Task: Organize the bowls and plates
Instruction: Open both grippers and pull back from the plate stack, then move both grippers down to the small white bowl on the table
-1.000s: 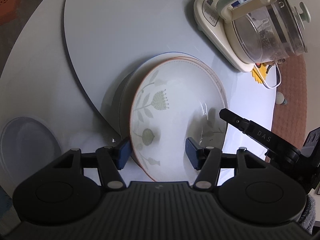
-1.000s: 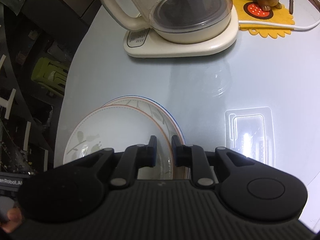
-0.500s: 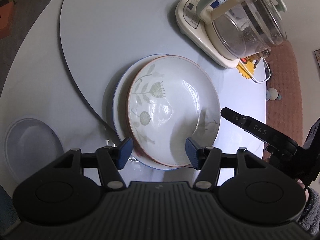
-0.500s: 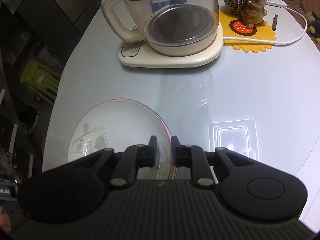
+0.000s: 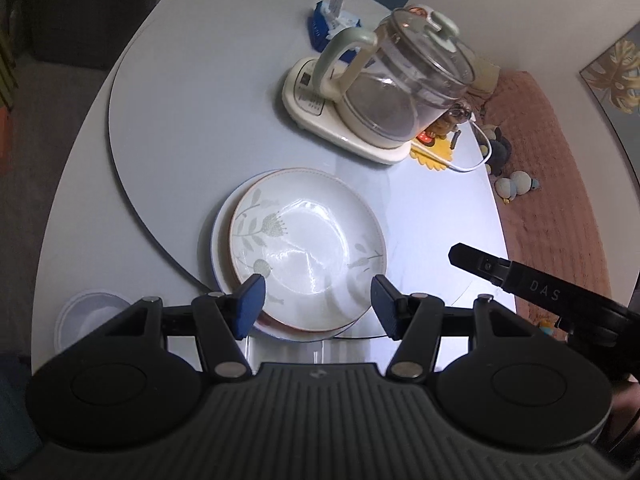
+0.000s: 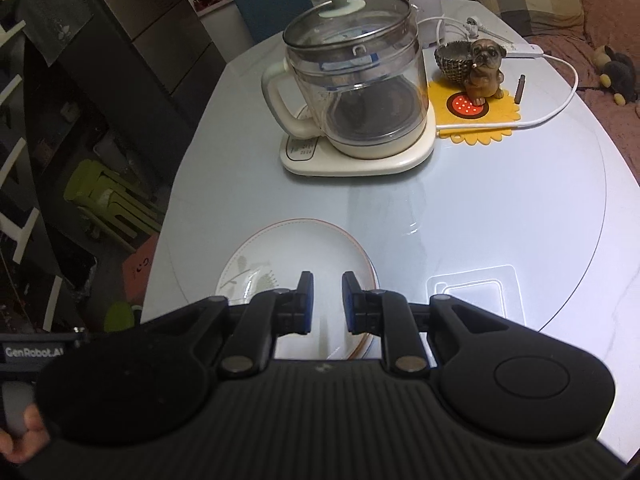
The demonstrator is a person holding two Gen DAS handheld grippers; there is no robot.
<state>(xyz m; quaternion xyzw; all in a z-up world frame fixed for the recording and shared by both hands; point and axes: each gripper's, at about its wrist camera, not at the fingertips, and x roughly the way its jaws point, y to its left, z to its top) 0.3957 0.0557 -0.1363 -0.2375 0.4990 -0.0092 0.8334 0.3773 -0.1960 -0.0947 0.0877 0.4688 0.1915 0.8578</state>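
Below both claws: stacked plates [image 5: 308,248] (untouched); left claw [image 5: 316,300] released, right claw [image 6: 326,300] clenched, empty.

The floral plate [image 5: 308,248] covers nearly all of the plate beneath [image 5: 219,240], which shows only as a thin rim, so how many are stacked cannot be told. From the right wrist, the right gripper's fingers [image 6: 305,300] and body hide the plate's near half. The small white container [image 5: 90,312] at the surface's near left edge is dim, its contents unreadable. The kettle base's printing [image 6: 303,148] is too small to read
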